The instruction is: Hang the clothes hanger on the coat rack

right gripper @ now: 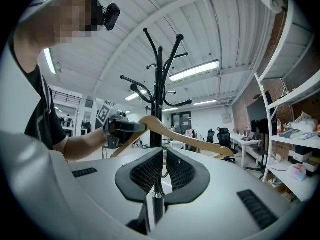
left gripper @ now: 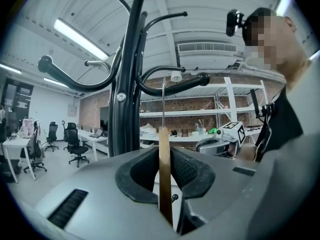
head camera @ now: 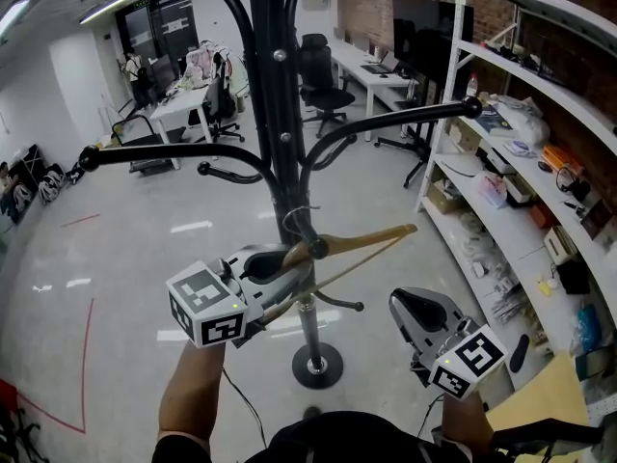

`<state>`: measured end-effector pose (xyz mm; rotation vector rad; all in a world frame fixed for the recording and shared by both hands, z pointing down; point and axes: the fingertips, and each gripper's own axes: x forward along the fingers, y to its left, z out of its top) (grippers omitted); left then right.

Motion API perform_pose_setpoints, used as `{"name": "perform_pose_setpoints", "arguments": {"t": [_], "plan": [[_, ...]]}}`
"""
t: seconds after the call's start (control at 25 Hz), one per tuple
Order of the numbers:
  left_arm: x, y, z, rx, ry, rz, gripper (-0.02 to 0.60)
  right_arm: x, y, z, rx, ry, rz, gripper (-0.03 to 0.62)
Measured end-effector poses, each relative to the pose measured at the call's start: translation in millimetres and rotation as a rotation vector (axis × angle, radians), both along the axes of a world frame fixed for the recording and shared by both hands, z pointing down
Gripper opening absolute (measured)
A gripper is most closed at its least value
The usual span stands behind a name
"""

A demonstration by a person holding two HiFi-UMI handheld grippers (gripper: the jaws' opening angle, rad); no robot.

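Close against the coat rack (head camera: 275, 114), my left gripper (head camera: 278, 263) is clamped on one wooden arm of the clothes hanger (head camera: 362, 242). Its wire hook (head camera: 297, 222) sits just beside the pole, below the curved pegs (head camera: 386, 122) (I can't tell whether it touches one). I judge the carry done, with hooking over a peg and letting go left to do. My right gripper (head camera: 416, 307) waits apart, jaws drawn together on nothing.
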<state>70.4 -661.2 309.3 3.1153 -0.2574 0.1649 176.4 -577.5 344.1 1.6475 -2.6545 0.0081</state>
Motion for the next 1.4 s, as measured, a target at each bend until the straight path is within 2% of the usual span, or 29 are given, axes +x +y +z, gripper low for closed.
{"name": "perform_pose_setpoints", "arguments": {"t": [0.32,0.72,1.16,1.4], "plan": [[9,-1,11,-0.015,-0.014,0.031,0.052,8,-1,9,-0.023,0.0,0.027,0.009],[9,-1,15,-0.024,0.025,0.059,0.052,9,2,15,-0.035,0.002,0.023,0.009],[6,-4,14,0.083,0.035,0.004,0.055,7,6,12,-0.031,0.001,0.012,0.009],[-2,-5,1,0.119,0.106,-0.036,0.115,10,11,13,-0.031,-0.005,0.013,0.009]]}}
